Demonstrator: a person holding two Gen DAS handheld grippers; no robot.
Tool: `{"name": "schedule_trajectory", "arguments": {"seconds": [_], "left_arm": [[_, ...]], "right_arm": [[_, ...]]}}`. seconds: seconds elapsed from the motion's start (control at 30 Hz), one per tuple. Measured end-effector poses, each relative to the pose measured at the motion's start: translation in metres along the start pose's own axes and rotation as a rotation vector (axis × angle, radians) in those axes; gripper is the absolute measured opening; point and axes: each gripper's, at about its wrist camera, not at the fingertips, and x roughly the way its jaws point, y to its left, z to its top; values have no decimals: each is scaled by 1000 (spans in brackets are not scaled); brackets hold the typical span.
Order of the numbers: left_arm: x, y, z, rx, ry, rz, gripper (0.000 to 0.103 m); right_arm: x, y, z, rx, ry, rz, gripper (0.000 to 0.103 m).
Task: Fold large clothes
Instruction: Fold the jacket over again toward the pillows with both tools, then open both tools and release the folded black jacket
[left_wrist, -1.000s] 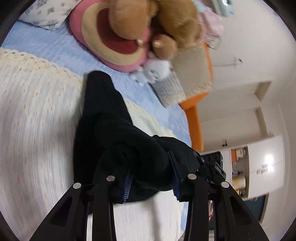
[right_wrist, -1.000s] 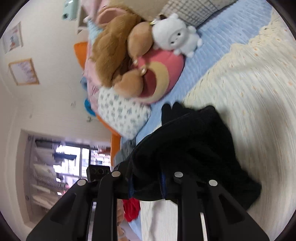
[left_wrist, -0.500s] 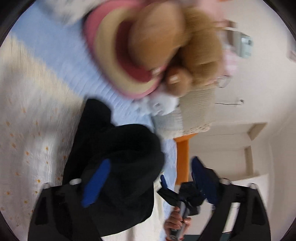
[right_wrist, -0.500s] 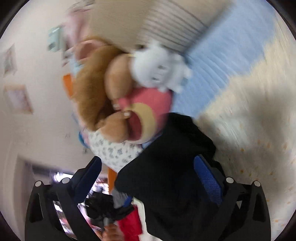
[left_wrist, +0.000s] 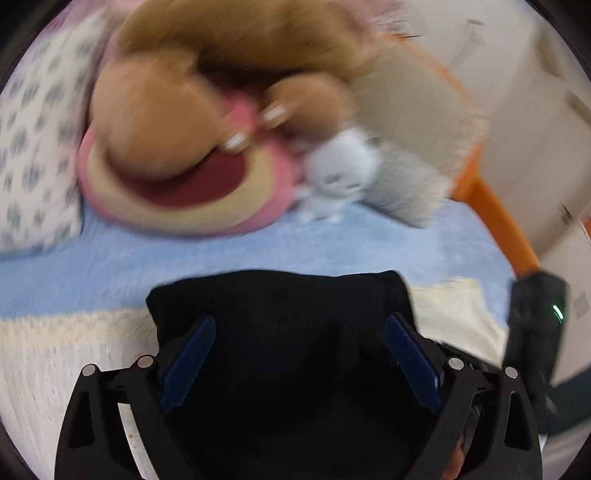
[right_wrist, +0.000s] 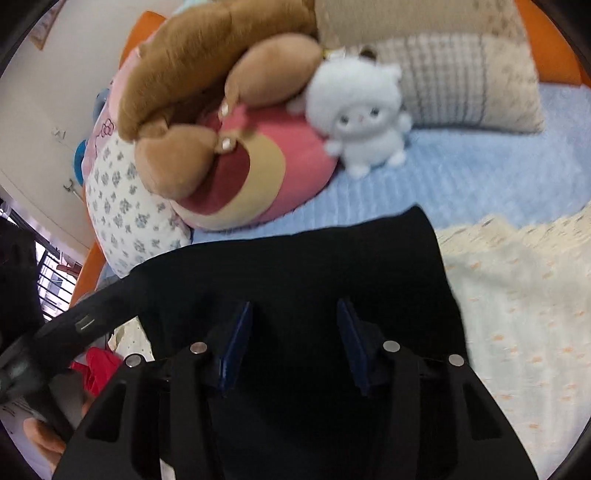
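The black garment (left_wrist: 280, 306) lies as a flat folded bundle on the cream blanket (left_wrist: 59, 354), its far edge on the blue sheet (left_wrist: 184, 254). My left gripper (left_wrist: 299, 319) stands wide open over it, blue pads (left_wrist: 188, 362) apart and pressing on nothing. In the right wrist view the same black garment (right_wrist: 332, 258) fills the lower middle. My right gripper (right_wrist: 294, 304) hangs above it with its jaws closing. The cloth shows dark behind the gap, and the pads (right_wrist: 236, 336) do not pinch it. The right gripper's body (left_wrist: 535, 332) shows at the right edge of the left view.
Beyond the garment sit a brown plush bear (right_wrist: 207, 62), a pink round cushion (right_wrist: 258, 177), a white plush cat (right_wrist: 362, 118), a floral pillow (right_wrist: 122, 206) and a checked pillow (right_wrist: 454, 85). An orange bed frame (left_wrist: 495, 206) runs along the right. A hand (right_wrist: 40, 439) shows low left.
Both grippers have let go of the black garment, which now lies folded on the bed. Both jaws opened wide; the right ones have since come partly together. Both views swung toward the toys.
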Motion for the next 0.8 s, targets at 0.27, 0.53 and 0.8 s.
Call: {"name": "schedule_trajectory", "arguments": {"seconds": [0.27,0.53,0.8], "left_arm": [[58,51,-18,-20,33,81,88],[-18,51,-29,-41,29,-161,93],[-14,58,-104,-131,214,-238,94]], "right_arm": [[69,17,-17,-57,2,-127,53],[-8,13,-21,-41,-19,21,59],[-80,-16,-68,-78,62,13,60]]}}
